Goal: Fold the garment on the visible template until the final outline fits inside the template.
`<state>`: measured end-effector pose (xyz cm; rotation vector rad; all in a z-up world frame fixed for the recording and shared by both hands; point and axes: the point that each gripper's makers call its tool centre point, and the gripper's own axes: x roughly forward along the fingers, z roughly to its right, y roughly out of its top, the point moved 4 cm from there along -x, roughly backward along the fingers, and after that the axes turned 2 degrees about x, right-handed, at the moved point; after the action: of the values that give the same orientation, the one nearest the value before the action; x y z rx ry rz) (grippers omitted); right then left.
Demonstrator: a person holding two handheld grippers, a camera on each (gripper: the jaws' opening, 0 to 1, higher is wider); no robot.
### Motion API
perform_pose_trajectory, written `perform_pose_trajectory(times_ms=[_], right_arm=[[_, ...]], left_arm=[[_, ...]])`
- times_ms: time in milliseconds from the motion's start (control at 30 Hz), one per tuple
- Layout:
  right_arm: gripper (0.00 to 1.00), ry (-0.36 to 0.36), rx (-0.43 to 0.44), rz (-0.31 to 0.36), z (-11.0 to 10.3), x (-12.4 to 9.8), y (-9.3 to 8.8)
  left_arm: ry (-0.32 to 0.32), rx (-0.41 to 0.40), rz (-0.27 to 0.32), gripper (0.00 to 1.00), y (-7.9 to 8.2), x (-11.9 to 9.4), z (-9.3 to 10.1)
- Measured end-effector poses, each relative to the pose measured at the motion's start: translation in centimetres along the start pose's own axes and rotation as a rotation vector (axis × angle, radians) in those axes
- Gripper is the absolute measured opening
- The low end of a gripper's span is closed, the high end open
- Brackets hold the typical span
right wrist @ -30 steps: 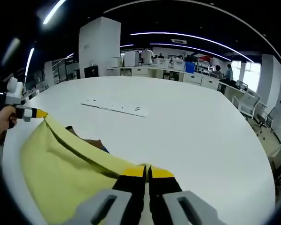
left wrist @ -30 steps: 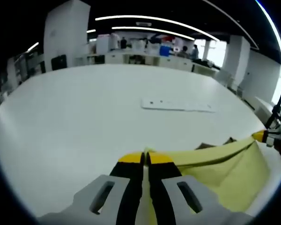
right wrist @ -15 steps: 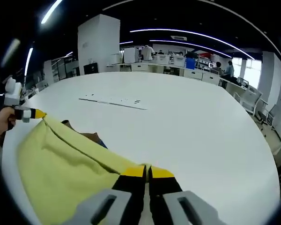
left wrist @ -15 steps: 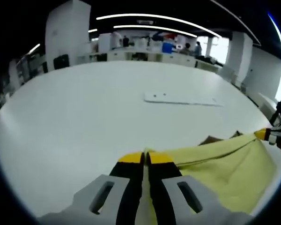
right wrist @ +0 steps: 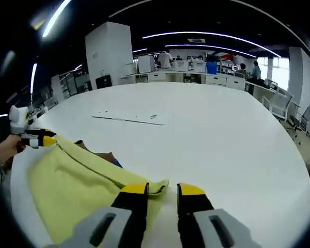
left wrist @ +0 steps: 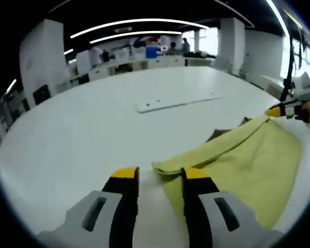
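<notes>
Garment lies on the table, its corners between the parted jaws of both tools.

Open-plan office: desks, strip lights

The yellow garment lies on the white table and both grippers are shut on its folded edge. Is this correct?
Not quite. The left gripper and the right gripper are both open, jaws apart, as each gripper's own view shows. The yellow garment does lie on the white table.
</notes>
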<state>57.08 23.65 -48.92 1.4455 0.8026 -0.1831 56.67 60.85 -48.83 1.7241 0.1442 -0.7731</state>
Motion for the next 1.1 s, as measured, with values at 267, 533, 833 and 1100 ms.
perform_pose_trajectory(times_ms=[267,533,833,1100], right_arm=[[0.28,-0.017,-0.149,-0.055,0.2,0.1,-1.5],[0.28,-0.067,-0.006,0.062,0.9,2.2,0.3],[0.29,-0.107,0.104,0.055,1.7,2.8,0.7],[0.48,-0.064,0.147,0.025,0.7,1.5,0.8]], left_arm=[[-0.006,0.091,-0.006,0.33,-0.7,0.9,-0.6],[0.042,-0.013,0.039,0.33,0.2,3.0,-1.2],[0.14,-0.092,0.039,0.44,0.9,3.4,-2.2],[0.111,-0.187,0.057,0.58,1.4,1.5,-1.9]])
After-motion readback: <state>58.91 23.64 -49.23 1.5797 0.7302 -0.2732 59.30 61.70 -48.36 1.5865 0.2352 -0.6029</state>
